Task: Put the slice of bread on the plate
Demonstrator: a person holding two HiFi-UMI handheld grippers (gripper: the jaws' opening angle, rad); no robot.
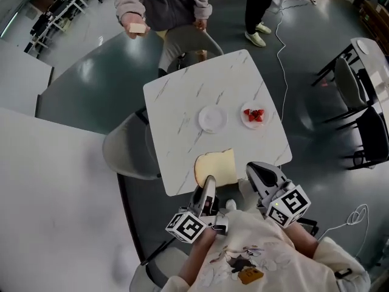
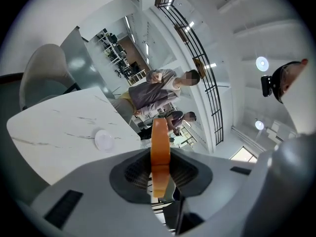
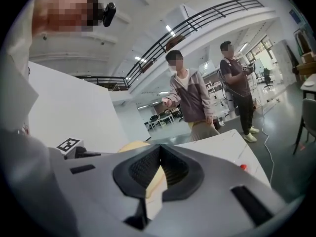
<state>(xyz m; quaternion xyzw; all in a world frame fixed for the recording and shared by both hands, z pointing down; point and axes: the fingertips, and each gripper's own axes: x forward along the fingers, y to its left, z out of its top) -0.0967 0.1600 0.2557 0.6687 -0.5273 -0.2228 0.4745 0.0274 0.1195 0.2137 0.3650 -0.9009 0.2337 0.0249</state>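
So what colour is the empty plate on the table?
The plate is plain white, on a white marbled table; clearest in the head view.

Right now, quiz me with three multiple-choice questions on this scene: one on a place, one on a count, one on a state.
1. Where is the bread?
A. on a plate
B. in the left gripper
C. in the right gripper
2. How many plates are on the table?
A. two
B. one
C. four
3. The plate left of the strawberries is:
A. holding bread
B. upside down
C. empty

Answers:
1. B: the left gripper's jaws clamp the bread.
2. A: the bare plate and the strawberry plate.
3. C: nothing lies on it.
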